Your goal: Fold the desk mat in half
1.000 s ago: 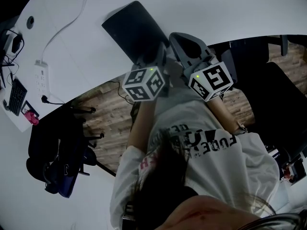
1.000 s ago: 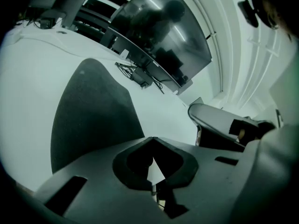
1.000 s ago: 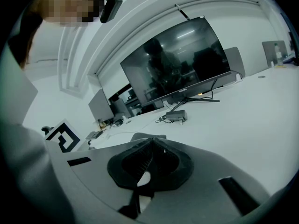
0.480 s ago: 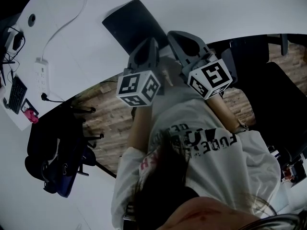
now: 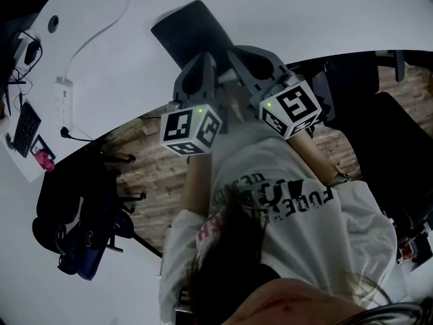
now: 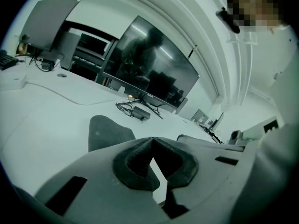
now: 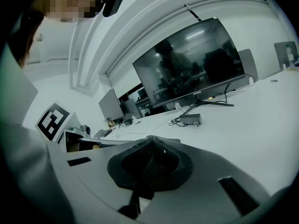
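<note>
Your left gripper is shut tight and holds nothing. Your right gripper is shut too. The dark desk mat lies flat on the white table, just ahead of both.

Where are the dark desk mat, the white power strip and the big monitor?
desk mat (image 5: 191,36), head view, middle of its dark top surface.
power strip (image 5: 63,103), head view, centre of its white body.
monitor (image 7: 191,64), right gripper view, middle of its dark screen.
</note>
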The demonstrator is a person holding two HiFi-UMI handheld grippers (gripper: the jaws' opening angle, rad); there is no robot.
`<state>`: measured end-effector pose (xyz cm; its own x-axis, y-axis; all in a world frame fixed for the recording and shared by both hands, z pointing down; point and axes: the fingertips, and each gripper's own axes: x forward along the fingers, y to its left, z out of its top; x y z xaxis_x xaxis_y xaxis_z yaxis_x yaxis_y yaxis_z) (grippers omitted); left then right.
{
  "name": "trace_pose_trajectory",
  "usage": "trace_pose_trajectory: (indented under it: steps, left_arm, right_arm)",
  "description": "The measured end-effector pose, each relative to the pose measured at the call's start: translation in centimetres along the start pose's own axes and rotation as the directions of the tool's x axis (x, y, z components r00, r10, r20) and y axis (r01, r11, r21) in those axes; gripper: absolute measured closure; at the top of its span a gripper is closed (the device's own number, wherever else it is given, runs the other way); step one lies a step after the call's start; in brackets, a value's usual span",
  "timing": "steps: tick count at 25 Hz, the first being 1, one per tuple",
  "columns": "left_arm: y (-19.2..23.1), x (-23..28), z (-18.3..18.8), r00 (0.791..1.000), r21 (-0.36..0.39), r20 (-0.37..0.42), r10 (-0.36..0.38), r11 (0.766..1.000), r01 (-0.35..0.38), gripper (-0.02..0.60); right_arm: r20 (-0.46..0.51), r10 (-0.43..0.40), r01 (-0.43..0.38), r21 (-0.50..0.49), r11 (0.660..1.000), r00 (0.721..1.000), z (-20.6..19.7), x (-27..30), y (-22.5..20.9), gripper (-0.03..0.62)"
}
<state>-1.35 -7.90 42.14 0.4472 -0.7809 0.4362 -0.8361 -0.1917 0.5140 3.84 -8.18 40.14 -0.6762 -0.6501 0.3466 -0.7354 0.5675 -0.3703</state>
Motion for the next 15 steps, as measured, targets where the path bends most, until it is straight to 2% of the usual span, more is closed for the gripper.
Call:
trace_pose_trajectory:
  steps: [15]
  left_arm:
    - [1.3, -3.5, 5.6, 0.988, 0.044, 0.147, 0.041, 0.998, -0.048, 0.578]
  right_arm:
    - [0.035, 0.090, -0.087, -0.087, 0.992, 0.995, 3.0, 1.9, 4.3, 0.594]
